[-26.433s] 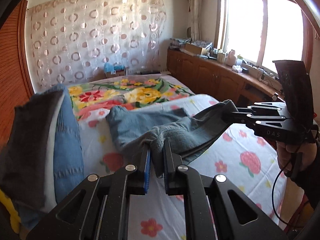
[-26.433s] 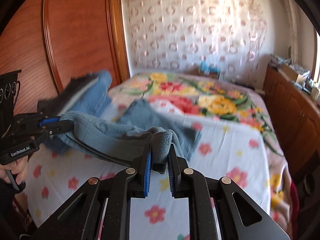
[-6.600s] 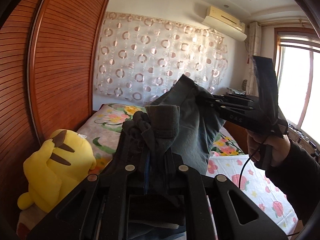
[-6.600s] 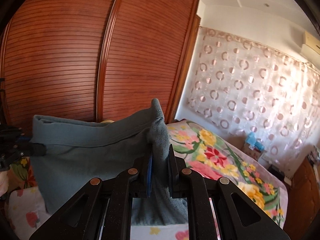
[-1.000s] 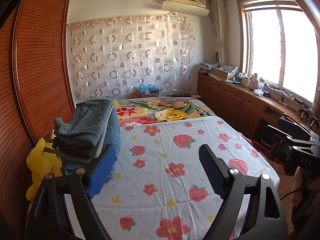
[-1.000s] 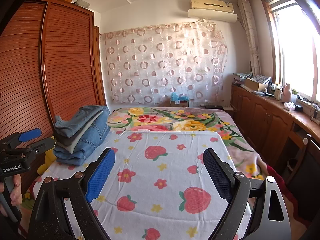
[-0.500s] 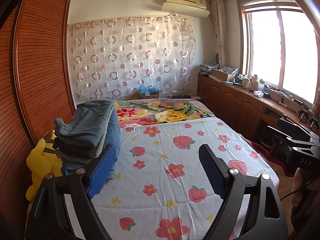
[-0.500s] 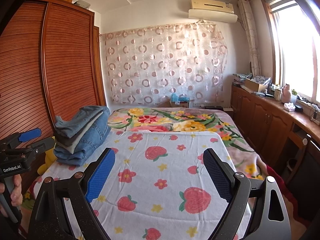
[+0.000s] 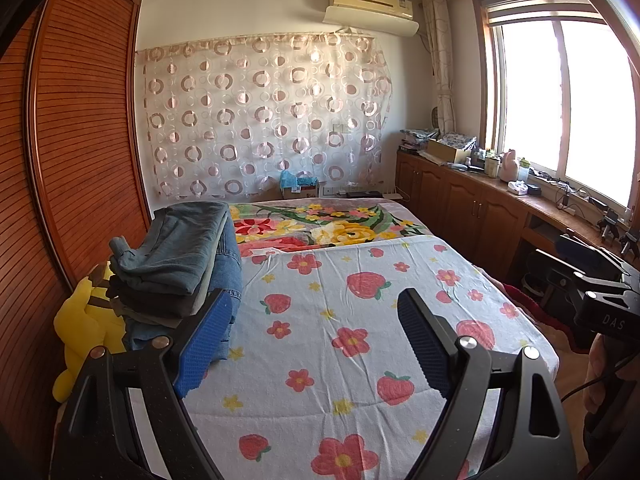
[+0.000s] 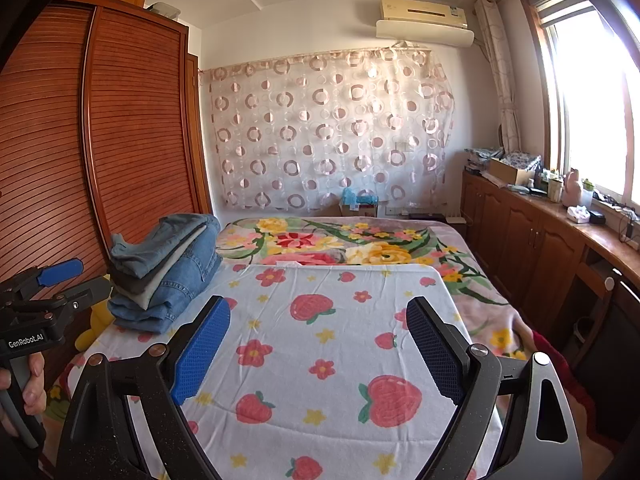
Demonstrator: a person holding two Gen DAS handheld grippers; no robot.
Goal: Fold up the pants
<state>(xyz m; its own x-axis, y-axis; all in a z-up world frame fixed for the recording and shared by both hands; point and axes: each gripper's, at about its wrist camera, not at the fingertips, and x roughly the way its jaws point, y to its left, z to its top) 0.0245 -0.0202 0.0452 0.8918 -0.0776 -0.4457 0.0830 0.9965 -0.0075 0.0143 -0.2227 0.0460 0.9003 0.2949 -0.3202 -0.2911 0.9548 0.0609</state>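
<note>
Pants top the stack; "GenRobot.AI" and, seemingly, "DAS" hand-held grippers both spread.

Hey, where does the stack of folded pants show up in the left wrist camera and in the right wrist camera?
Left wrist view: the stack of folded pants sits at middle left, on the bed's left edge above the yellow plush toy.
Right wrist view: the stack is at middle left, just right of the wardrobe.
Shared landmark: the air conditioner high on the far wall.
</note>
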